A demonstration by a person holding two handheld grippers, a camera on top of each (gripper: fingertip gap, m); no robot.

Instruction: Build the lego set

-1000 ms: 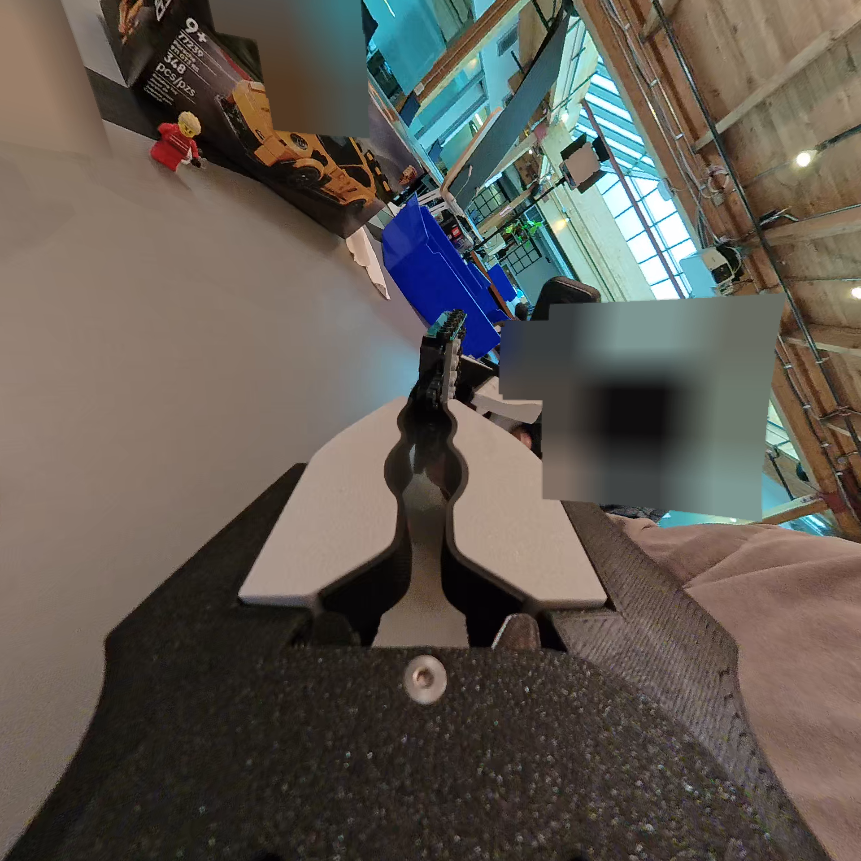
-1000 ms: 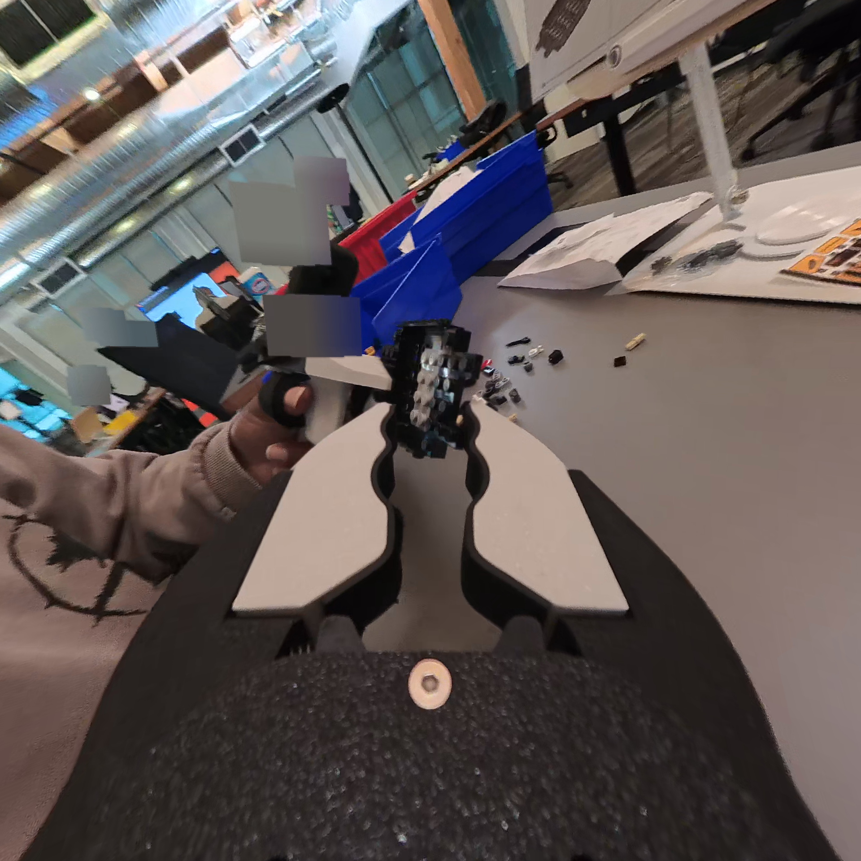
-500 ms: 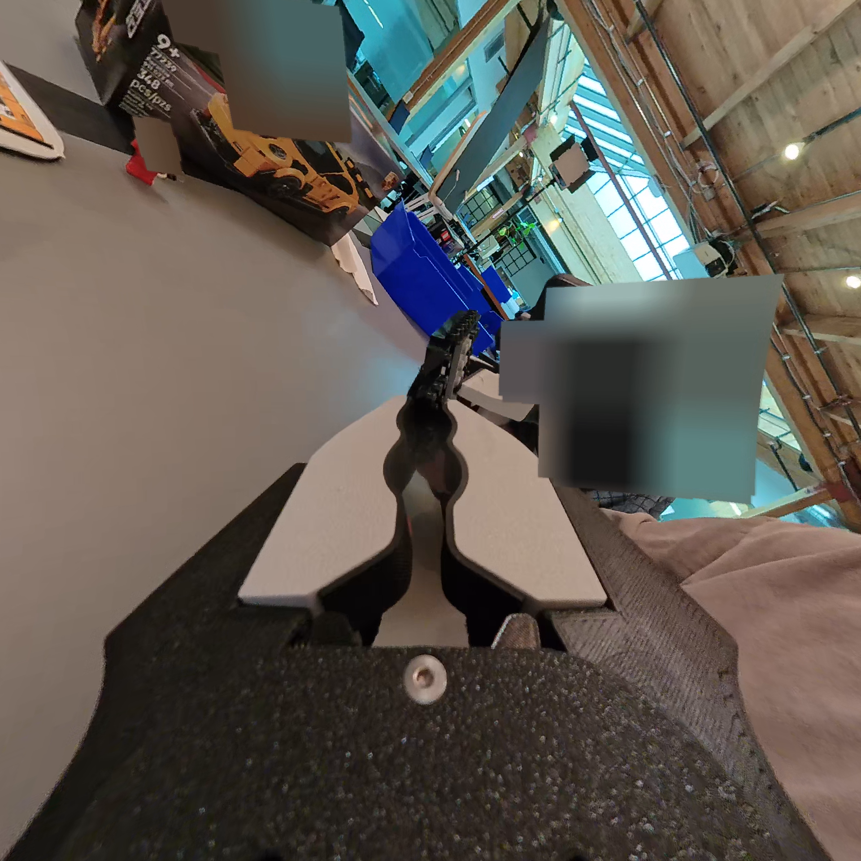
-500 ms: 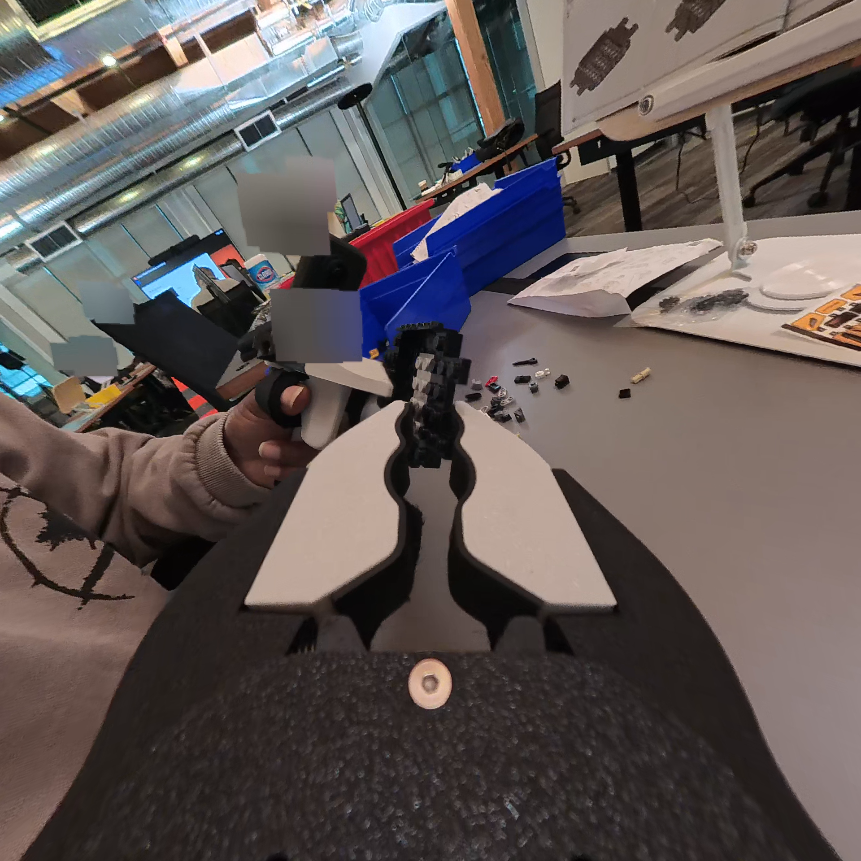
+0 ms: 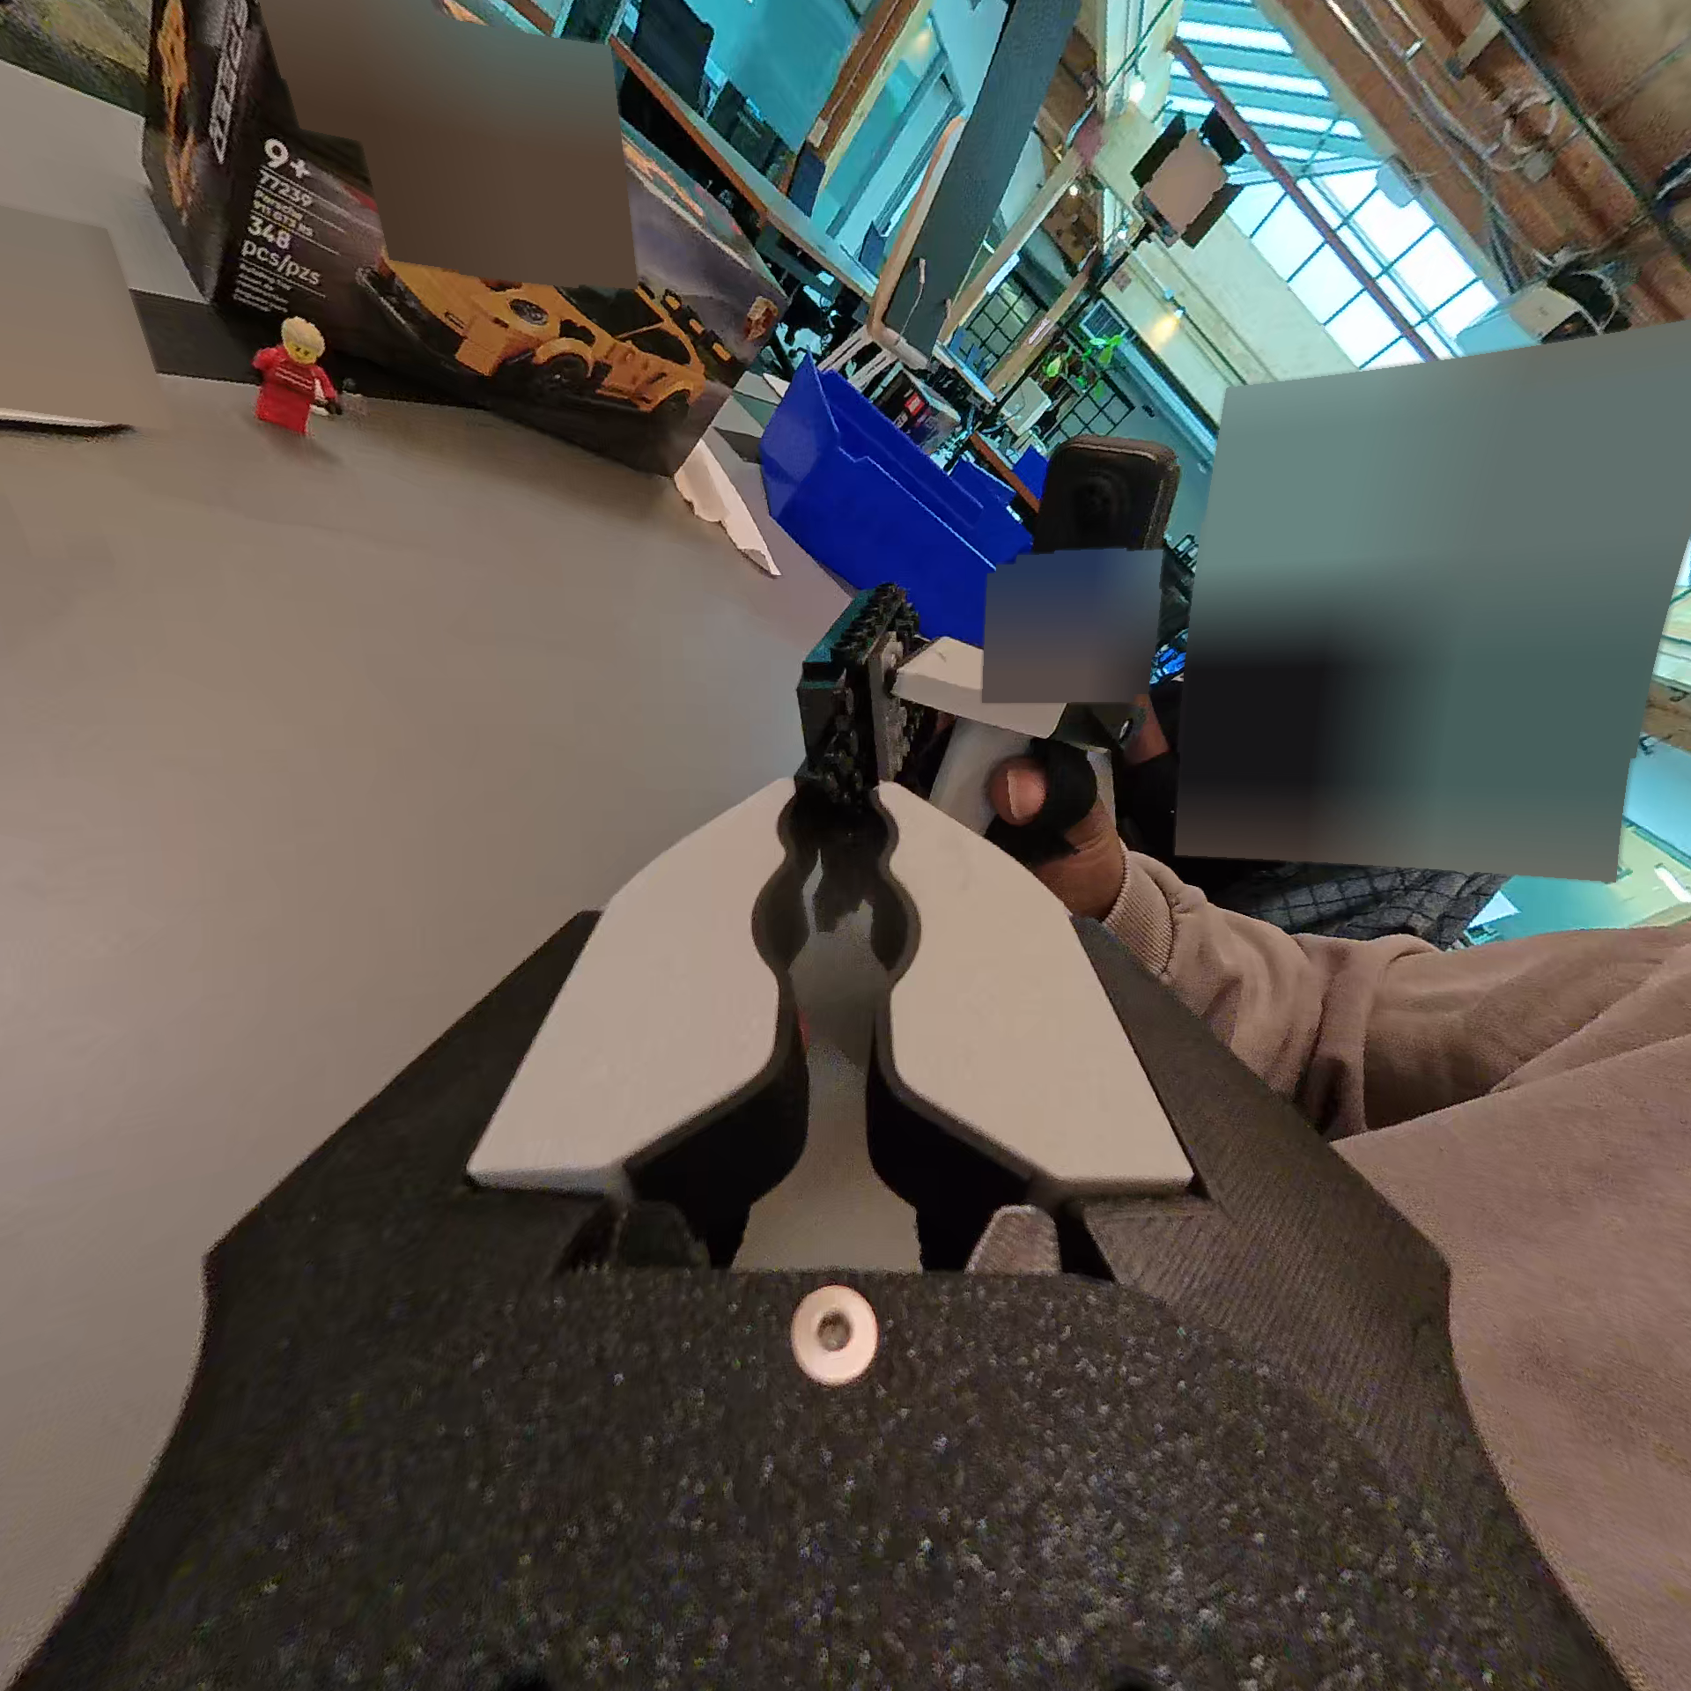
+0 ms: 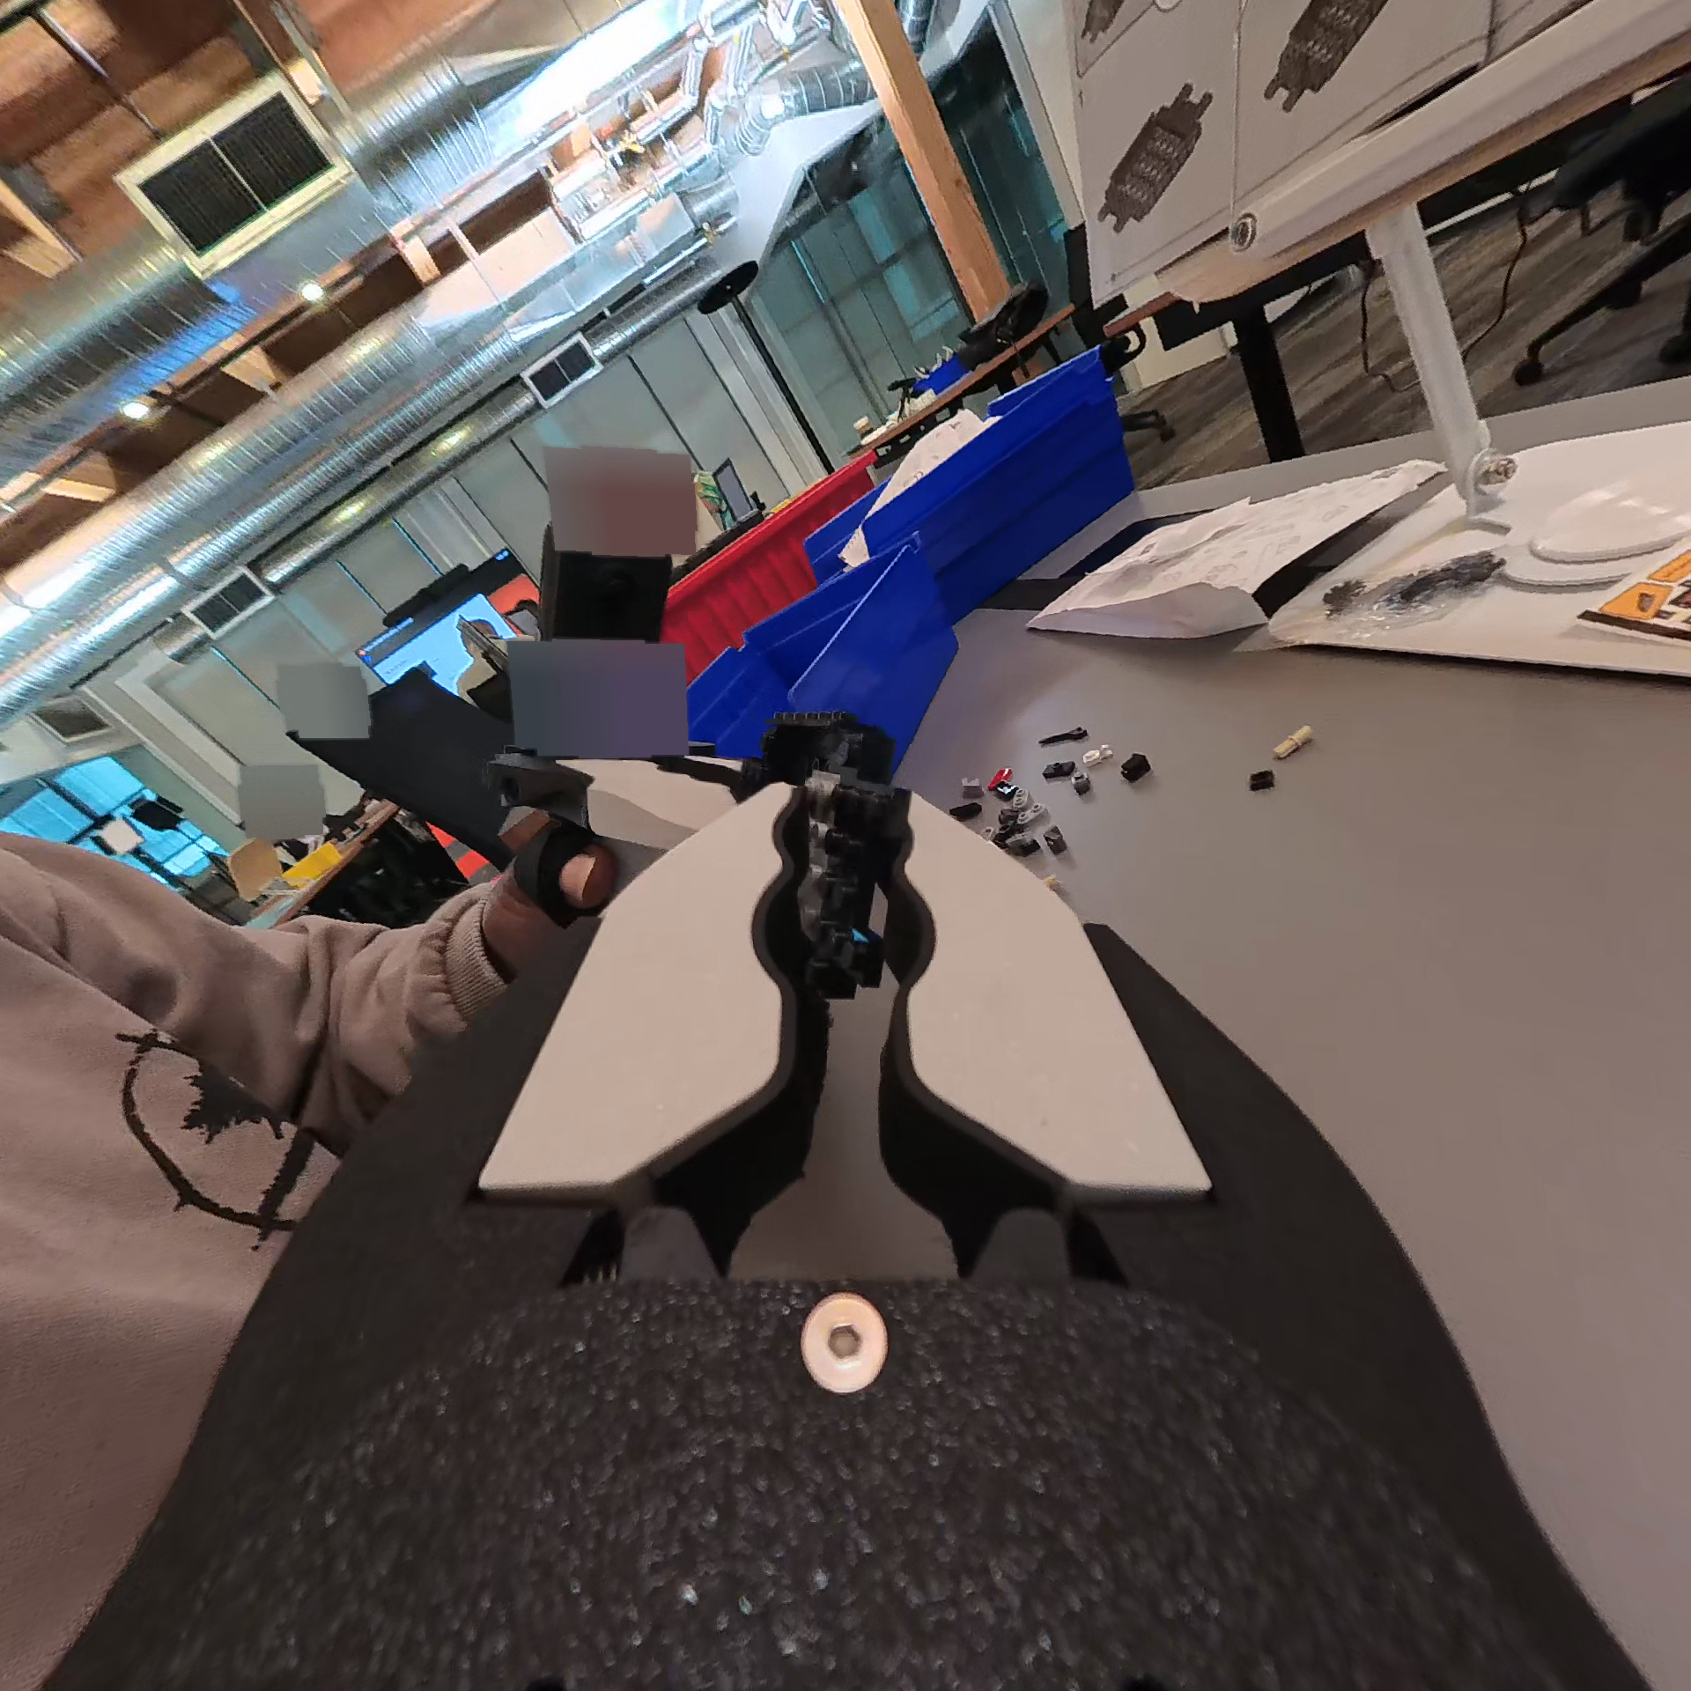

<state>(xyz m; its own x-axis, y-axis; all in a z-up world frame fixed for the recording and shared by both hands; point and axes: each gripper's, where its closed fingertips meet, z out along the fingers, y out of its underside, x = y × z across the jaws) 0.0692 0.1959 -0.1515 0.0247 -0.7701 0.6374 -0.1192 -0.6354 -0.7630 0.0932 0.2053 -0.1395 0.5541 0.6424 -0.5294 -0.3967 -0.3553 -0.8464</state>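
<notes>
A black and grey lego assembly is held in the air above the grey table. My left gripper is shut on its lower end. My right gripper is shut on the same assembly from the other side. The right gripper's white fingers touch the assembly's right side in the left wrist view. The left gripper's fingers reach in from the left in the right wrist view. Loose small lego pieces lie on the table beyond.
A lego box and a red minifigure stand at the far left. Blue bins and a red bin are behind. A torn paper bag, a sticker sheet and an instruction stand sit at the right. The grippers are tip to tip, or close to it. My right gripper's tips are some 25 centimetres from the red minifigure.
My right gripper's fingers have closed in on the assembly and slid further along it. Both grippers have turned, and the assembly has tilted with them.
</notes>
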